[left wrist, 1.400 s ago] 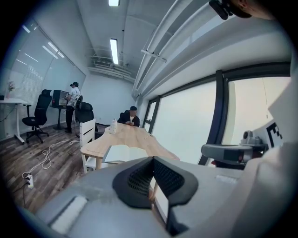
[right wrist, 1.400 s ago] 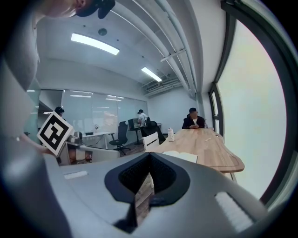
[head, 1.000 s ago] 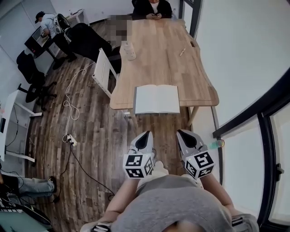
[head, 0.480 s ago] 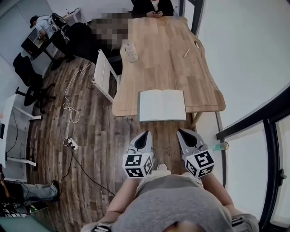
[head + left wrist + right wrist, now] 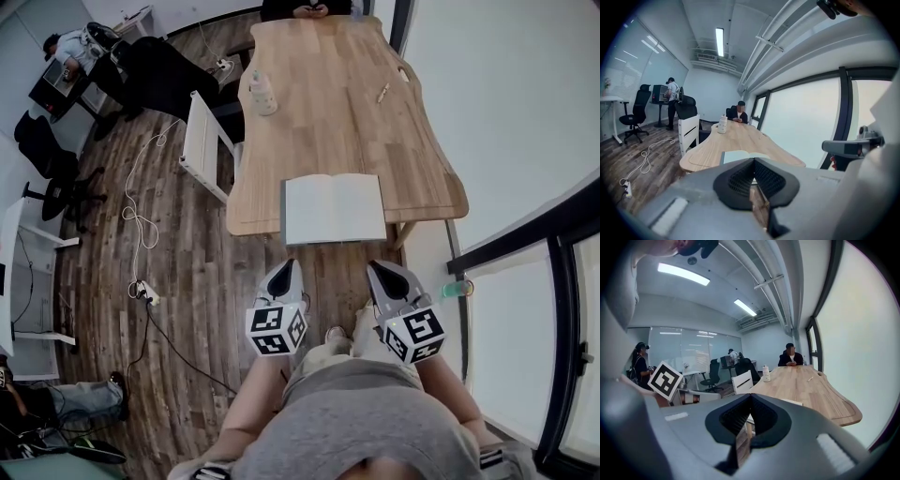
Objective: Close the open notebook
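An open notebook (image 5: 334, 208) with blank white pages lies flat at the near end of the long wooden table (image 5: 328, 103). It also shows in the left gripper view as the pale notebook (image 5: 740, 156) beyond the jaws. My left gripper (image 5: 284, 267) hangs shut and empty over the floor, short of the table's near edge. My right gripper (image 5: 382, 270) is beside it, jaws together, holding nothing. Both point toward the notebook without touching it.
A white bottle (image 5: 262, 95) and a pen (image 5: 382, 92) lie farther along the table. A person (image 5: 302, 7) sits at the far end. A white chair (image 5: 203, 141) stands at the table's left; cables (image 5: 141, 220) trail on the wooden floor. A window wall runs along the right.
Both grippers and the view have moved nearer the table. The notebook now sits closer to the gripper tips. The jaws stayed shut.
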`<control>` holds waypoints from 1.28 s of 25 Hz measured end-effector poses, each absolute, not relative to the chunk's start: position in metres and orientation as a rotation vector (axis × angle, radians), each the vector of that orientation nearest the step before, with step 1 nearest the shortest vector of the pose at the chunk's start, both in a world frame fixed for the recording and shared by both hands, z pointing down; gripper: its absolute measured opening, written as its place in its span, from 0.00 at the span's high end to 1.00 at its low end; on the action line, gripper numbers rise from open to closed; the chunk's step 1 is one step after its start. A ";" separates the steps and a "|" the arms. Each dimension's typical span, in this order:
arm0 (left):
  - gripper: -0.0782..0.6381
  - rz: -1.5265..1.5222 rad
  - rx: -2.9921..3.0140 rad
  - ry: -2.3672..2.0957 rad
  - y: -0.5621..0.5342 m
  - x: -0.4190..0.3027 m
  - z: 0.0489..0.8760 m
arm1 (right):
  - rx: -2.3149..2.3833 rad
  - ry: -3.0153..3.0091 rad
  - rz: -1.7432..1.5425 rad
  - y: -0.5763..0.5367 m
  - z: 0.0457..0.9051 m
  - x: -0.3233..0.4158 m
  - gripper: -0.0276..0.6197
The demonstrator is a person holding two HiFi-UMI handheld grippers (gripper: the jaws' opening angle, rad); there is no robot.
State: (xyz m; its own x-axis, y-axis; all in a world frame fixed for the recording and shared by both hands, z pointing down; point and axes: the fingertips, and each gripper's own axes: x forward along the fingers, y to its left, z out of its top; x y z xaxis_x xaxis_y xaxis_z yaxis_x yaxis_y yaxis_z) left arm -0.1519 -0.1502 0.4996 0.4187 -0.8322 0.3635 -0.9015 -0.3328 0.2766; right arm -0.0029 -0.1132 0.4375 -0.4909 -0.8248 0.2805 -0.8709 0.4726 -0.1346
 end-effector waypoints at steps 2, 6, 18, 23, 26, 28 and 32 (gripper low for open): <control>0.89 0.213 2.235 -1.479 -0.157 -0.154 0.505 | 1.473 -2.529 0.406 -0.116 0.443 -0.002 0.95; 0.89 0.205 2.207 -1.494 -0.172 -0.157 0.518 | 1.449 -2.525 0.424 -0.128 0.452 -0.001 0.95; 0.89 0.230 2.060 -1.521 -0.217 -0.174 0.582 | 1.319 -2.556 0.455 -0.181 0.468 -0.011 0.95; 0.89 0.221 1.954 -1.530 -0.230 -0.185 0.610 | 1.273 -2.561 0.457 -0.203 0.474 -0.012 0.95; 0.89 0.237 1.898 -1.522 -0.237 -0.189 0.629 | 1.247 -2.568 0.459 -0.213 0.478 -0.015 0.95; 0.89 0.257 1.856 -1.516 -0.240 -0.191 0.643 | 1.233 -2.569 0.469 -0.217 0.481 -0.015 0.95; 0.81 0.271 1.804 -1.506 -0.246 -0.193 0.660 | 1.211 -2.561 0.489 -0.222 0.488 -0.013 0.95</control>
